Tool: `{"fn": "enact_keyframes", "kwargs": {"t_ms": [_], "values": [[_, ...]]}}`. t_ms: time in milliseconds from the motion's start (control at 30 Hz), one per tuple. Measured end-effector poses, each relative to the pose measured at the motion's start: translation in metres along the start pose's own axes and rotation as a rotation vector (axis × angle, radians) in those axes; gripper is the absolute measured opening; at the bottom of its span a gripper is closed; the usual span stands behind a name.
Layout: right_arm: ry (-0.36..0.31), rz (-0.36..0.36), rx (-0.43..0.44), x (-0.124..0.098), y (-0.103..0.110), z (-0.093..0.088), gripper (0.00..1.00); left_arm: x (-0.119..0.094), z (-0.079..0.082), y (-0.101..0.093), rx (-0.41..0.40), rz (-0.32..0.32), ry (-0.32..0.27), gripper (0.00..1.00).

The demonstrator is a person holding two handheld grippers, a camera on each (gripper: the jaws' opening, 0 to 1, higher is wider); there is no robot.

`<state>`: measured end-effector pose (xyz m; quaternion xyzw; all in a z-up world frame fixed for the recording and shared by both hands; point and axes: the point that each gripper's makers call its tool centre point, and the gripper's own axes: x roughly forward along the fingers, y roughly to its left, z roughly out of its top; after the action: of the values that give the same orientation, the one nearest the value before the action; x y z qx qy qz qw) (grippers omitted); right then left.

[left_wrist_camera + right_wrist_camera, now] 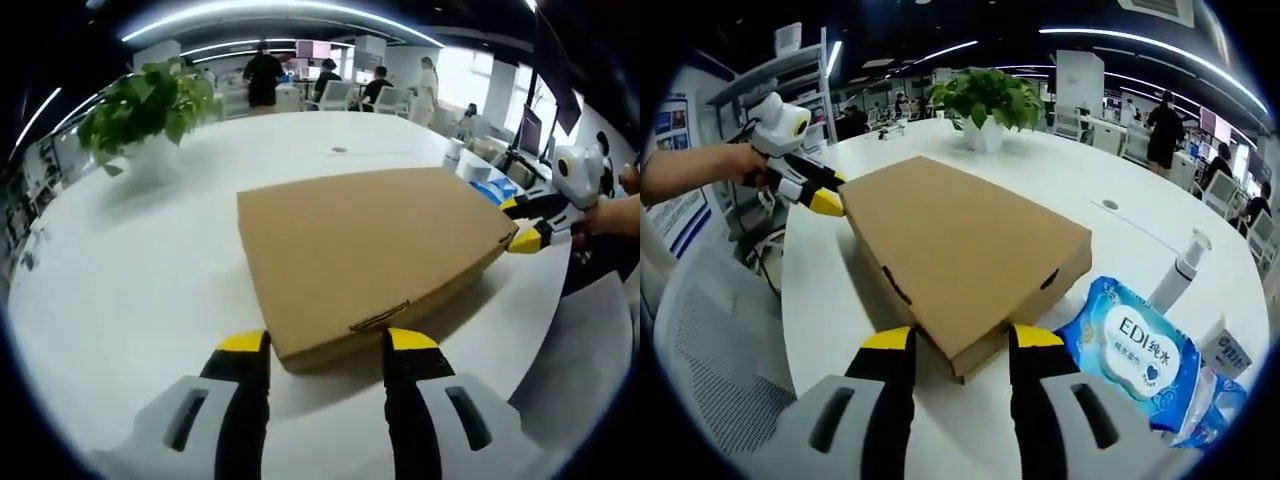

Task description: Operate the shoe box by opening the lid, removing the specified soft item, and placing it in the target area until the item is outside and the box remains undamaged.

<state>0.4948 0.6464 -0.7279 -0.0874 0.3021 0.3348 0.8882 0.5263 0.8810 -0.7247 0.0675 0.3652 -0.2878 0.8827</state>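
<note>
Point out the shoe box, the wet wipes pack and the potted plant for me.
shoe box [365, 245]: left gripper view, middle of the closed lid.
wet wipes pack [1137, 345]: right gripper view, its printed white label.
potted plant [985, 97]: right gripper view, its leaves.

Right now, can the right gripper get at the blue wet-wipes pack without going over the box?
Probably yes. The blue wet-wipes pack lies on the white table just beside the right gripper, its jaws open at a corner of the closed flat brown cardboard box. Nothing stands between them.
</note>
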Motion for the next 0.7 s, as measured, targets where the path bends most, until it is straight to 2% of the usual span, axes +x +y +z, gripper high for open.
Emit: {"fn": "enact_keyframes", "kwargs": {"t_ms": [700], "values": [[-0.007,-0.017,0.009,0.021,-0.040,0.018,0.34,0.033,0.035,0.015,0.007,-0.010,0.002,0.44]]}}
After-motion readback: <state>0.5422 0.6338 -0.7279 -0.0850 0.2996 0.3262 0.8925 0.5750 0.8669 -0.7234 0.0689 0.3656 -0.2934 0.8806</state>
